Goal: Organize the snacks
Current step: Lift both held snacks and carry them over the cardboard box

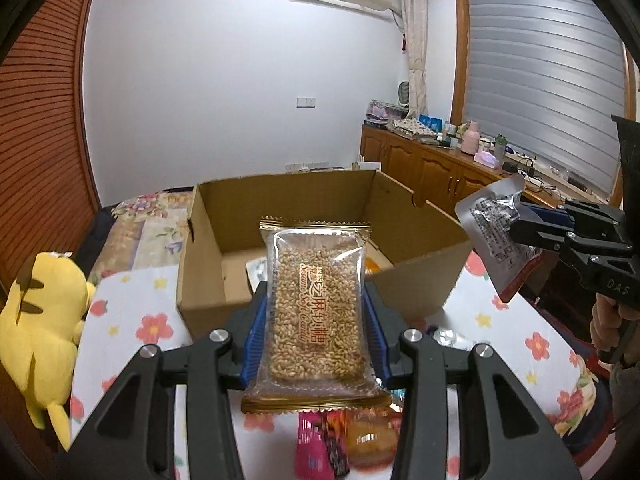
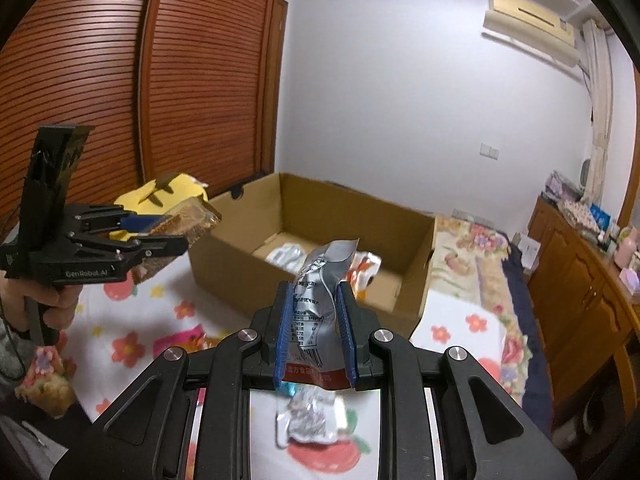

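1. Above the flowered bedspread [image 1: 132, 312], the left gripper [image 1: 316, 320] had its jaws clamped on the long sides of a clear sesame candy packet [image 1: 318, 312], which stood lengthwise between the blue pads with its gold crimped ends sticking out front and back.
2. The packet hung in the air just short of the near wall of an open cardboard box [image 1: 224, 216] that sat on the bed.
3. Off to the right in the left wrist view, the right gripper [image 1: 516, 220] had its jaws closed on a crumpled silver foil pouch [image 1: 488, 224], held clear of the bedspread beside the box's right corner.
4. From the right wrist view, the same pouch [image 2: 320, 292] stood upright between the blue pads, printed side toward the camera, with the box [image 2: 420, 272] close in front.
5. A few wrapped snacks [image 2: 288, 256] already lay on the box floor.
6. More loose snacks [image 1: 332, 444] lay on the bedspread below the left gripper, blurred.
7. A yellow plush toy [image 1: 44, 328] rested at the left edge of the bed.
8. A hand [image 2: 52, 304] gripped the left gripper's handle.
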Available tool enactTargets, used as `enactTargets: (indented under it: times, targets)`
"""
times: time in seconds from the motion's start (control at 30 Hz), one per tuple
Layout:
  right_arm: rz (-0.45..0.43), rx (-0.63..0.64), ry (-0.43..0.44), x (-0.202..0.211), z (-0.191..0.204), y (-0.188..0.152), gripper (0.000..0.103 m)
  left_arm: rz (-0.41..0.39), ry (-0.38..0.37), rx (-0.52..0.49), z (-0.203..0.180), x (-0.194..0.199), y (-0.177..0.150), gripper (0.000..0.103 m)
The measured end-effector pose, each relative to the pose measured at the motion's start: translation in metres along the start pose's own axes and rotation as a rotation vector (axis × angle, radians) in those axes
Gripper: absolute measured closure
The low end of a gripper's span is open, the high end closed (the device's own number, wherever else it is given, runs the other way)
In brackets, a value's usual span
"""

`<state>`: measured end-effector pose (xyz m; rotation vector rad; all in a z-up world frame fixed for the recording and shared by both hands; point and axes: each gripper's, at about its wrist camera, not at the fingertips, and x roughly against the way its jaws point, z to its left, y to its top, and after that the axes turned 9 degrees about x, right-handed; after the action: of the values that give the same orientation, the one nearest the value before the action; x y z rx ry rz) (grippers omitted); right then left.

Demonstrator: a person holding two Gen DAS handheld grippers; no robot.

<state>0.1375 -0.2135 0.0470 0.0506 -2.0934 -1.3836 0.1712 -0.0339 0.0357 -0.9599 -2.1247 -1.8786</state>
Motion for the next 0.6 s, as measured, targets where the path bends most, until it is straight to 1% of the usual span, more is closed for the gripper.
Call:
enactTargets:
  times: [0.33,0.47,0.6]
  targets:
    - [-0.029,0.027,-0.028,-0.037,-0.026,0.025,0.083,0.010,0.000,0.021,0.014,-0.039,0.032,0.061]
    - [-0.012,0.028,-0.034,-0.059,-0.040,0.029,0.083,0.016,0.019,0.015,0.019,-0.056,0.042,0.061]
    - [0.017,0.019,-0.041,-0.084,-0.050,0.027,0.083,0.031,0.019,0.021,0.022,-0.069,0.047,0.061]
